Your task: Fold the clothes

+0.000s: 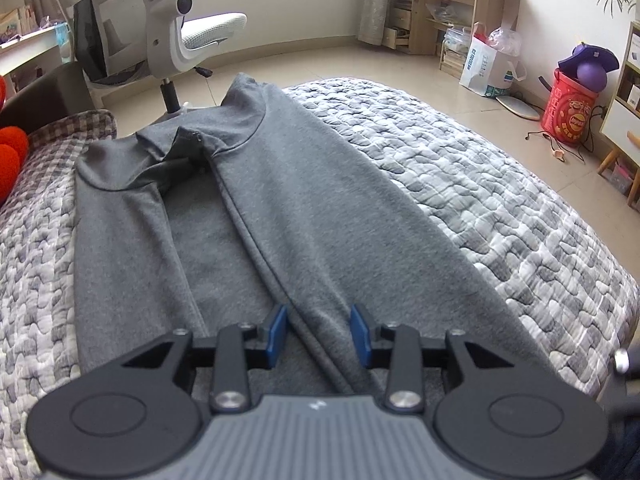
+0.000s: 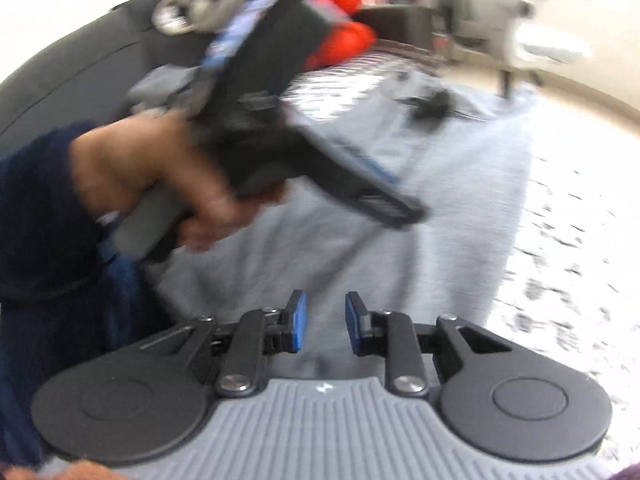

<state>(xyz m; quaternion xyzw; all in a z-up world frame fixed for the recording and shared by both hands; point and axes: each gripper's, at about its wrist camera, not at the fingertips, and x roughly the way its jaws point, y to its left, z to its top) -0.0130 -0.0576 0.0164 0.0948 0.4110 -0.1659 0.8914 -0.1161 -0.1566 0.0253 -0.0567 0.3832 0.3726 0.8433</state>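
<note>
A grey long-sleeved top (image 1: 280,208) lies lengthwise on the quilted bed (image 1: 460,184), collar at the far end, with both sides folded in toward the middle. My left gripper (image 1: 322,336) is open just above the near hem, and a raised fold edge of the cloth runs between its blue pads (image 1: 276,334). The right wrist view is motion-blurred. There my right gripper (image 2: 326,322) is open over the same top (image 2: 460,200), holding nothing. A person's hand (image 2: 160,176) with a dark sleeve holds the other gripper up at the left.
A white office chair (image 1: 188,28) stands on the tiled floor beyond the bed's far end. Red plush shapes (image 1: 10,148) sit at the left edge by a checked pillow (image 1: 68,128). On the right floor are a paper bag (image 1: 486,66), a red bucket (image 1: 570,110) and shelves.
</note>
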